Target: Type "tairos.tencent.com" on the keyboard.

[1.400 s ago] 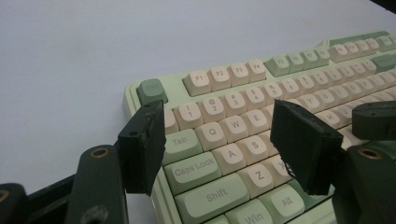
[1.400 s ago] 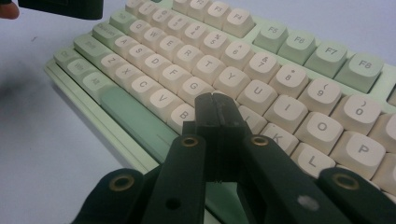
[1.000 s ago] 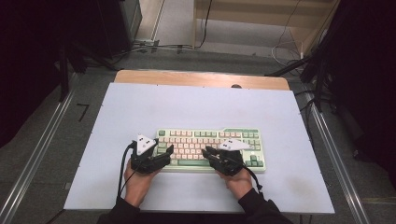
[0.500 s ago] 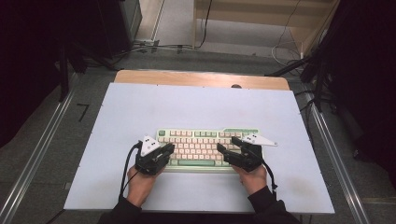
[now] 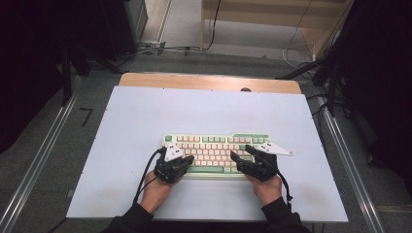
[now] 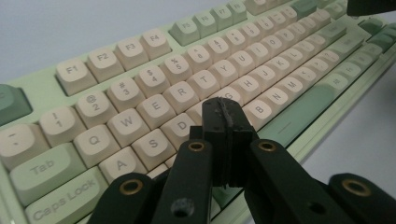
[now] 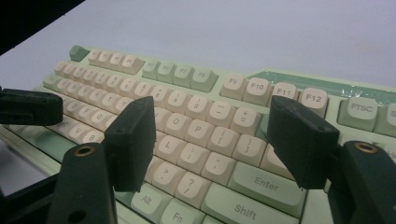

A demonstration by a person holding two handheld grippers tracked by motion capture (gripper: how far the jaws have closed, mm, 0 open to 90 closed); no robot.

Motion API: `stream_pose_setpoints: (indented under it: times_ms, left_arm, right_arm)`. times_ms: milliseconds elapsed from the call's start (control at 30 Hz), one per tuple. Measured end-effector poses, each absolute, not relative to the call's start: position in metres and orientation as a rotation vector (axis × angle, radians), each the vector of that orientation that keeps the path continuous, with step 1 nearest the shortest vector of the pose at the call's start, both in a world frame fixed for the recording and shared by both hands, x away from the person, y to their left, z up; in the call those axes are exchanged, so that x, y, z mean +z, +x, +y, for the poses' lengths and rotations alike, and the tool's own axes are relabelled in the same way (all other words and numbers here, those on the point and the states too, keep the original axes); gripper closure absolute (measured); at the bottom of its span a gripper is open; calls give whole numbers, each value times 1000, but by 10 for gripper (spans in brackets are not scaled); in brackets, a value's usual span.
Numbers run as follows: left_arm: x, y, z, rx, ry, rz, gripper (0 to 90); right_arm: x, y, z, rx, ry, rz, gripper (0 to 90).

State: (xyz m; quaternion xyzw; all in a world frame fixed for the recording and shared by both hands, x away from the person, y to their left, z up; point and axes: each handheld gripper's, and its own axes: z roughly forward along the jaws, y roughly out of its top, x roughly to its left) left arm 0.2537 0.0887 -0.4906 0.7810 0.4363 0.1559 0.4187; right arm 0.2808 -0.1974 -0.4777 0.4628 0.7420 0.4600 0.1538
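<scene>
The keyboard (image 5: 217, 151) is lying flat on the white table (image 5: 145, 121), nearer its front edge than its back, roughly centred between the left and right edges. You are holding your left gripper (image 6: 224, 109) over the keyboard's left half with the jaws pressed together and nothing between them; the tips are hovering around the F, G and V keys, though whether they are touching a keycap is hard to judge from this angle. You are holding your right gripper (image 7: 212, 135) over the right half with the jaws standing wide apart, having just been opening, bracketing the L-to-Enter stretch with only keys showing between them.
</scene>
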Motion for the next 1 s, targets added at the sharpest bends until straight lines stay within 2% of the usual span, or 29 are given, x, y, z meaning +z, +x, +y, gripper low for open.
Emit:
stream_pose_setpoints:
  times_ms: [533,1000]
  left_arm:
    - [-493,255,86,381,1986,1111,900]
    - [-482,253,96,425,1853,1114,875]
  right_arm:
    - [-478,279,-200,1309,1341,2124,315]
    - [-478,279,-200,1308,1336,2123,316]
